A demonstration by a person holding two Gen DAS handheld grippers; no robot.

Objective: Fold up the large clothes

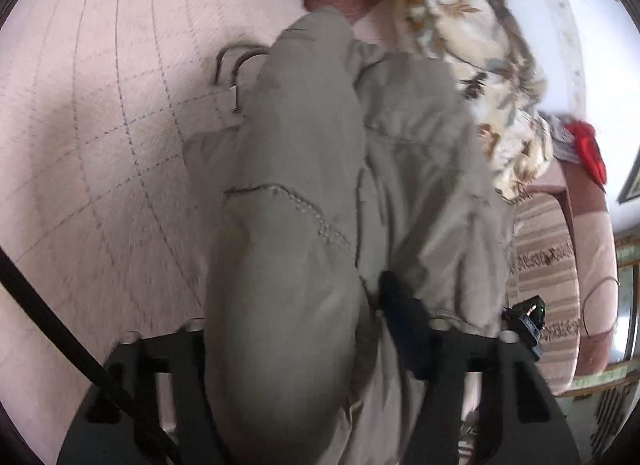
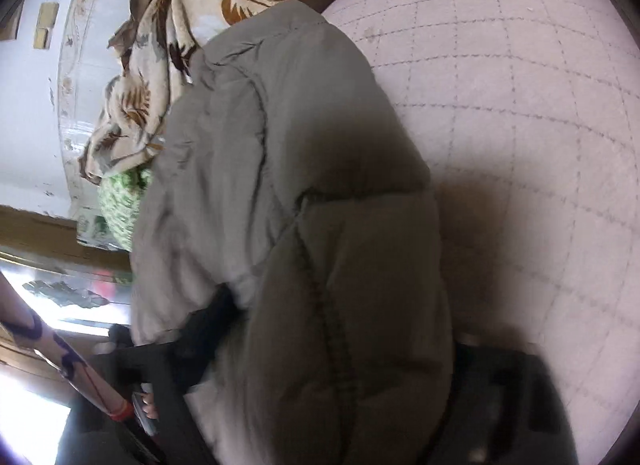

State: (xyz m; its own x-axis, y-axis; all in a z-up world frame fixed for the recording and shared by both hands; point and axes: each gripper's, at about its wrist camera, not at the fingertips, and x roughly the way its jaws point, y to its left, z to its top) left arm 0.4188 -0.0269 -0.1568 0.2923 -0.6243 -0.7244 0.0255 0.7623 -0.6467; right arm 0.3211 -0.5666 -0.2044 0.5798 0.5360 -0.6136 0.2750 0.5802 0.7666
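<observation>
Between each gripper's (image 1: 288,345) (image 2: 332,345) part-spread fingers, bulky grey padded jacket (image 1: 320,169), apparently clamped, over pink quilt (image 1: 100,125).

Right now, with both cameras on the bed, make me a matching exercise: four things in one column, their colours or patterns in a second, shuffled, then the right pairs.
Things:
1. padded jacket
2. bedcover
3. blanket
4. cloth on the sofa

Colours:
A. red
B. cream with brown leaves
C. grey
D. pale pink with a grid of stitched lines

Pairs: 1-C, 2-D, 3-B, 4-A
</observation>
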